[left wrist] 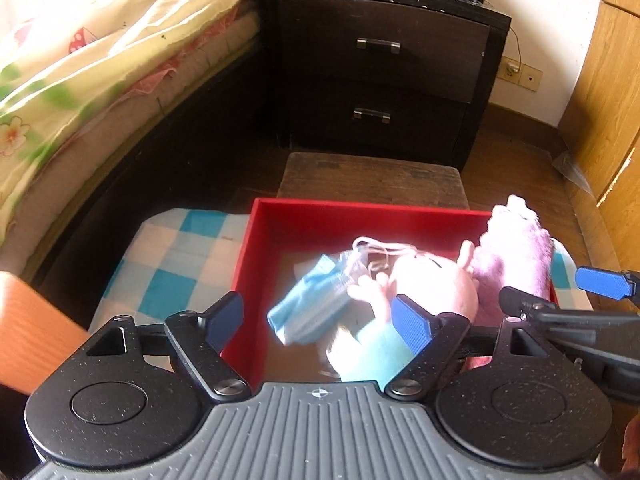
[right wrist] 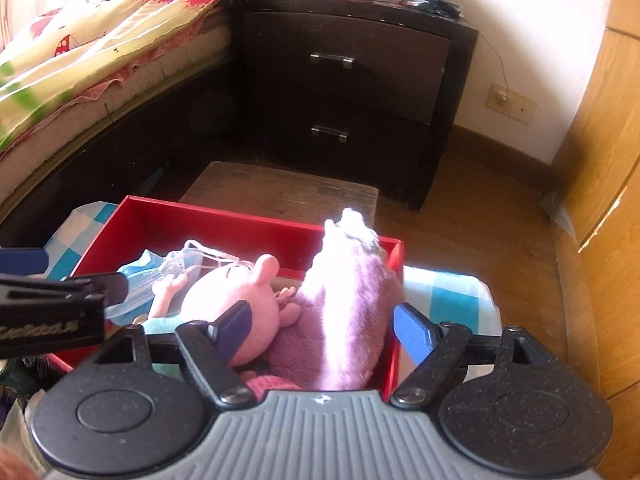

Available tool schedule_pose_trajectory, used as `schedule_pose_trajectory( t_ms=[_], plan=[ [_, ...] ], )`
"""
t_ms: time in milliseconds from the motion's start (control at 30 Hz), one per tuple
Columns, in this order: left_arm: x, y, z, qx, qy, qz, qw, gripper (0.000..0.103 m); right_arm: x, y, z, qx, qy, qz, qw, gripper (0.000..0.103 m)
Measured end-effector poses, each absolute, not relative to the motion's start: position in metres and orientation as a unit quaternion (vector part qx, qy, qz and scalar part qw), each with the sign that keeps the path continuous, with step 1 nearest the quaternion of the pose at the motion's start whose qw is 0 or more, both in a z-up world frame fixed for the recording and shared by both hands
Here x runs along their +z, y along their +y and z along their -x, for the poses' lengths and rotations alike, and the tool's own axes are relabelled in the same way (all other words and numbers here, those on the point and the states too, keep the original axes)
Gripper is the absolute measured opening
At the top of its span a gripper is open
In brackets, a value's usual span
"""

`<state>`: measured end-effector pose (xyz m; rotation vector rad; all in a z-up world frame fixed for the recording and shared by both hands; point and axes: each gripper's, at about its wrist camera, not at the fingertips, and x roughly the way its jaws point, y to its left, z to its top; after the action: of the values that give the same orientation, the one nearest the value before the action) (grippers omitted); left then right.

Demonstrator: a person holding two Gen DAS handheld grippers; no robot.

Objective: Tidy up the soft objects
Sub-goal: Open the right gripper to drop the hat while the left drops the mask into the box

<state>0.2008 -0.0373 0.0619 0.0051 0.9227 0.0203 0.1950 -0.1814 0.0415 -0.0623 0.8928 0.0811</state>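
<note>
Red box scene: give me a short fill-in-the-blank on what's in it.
1. The pink plush toy lies inside the ____ box.
2. The face mask in the box is light ____.
3. The fluffy purple cloth leans against the box's ____ wall.

Missing words: red; blue; right

Strong daylight pours in from the upper left, washing out the bedspread and blowing the purple plush nearly white. The dark nightstand sits in deep shadow. Fisheye curvature bends the edges, corners vignette black, and the blue mask looks slightly blurred.
</note>
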Motion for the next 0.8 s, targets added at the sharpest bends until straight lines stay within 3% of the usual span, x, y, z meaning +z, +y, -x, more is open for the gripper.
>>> schedule_pose_trajectory(
  t_ms=[800],
  plan=[
    [0.039,-0.052,-0.126,-0.076,0.523,0.023,0.849,0.081,0.05,-0.197,-0.118,0.058,0.484,0.054,0.871,0.057]
  ],
)
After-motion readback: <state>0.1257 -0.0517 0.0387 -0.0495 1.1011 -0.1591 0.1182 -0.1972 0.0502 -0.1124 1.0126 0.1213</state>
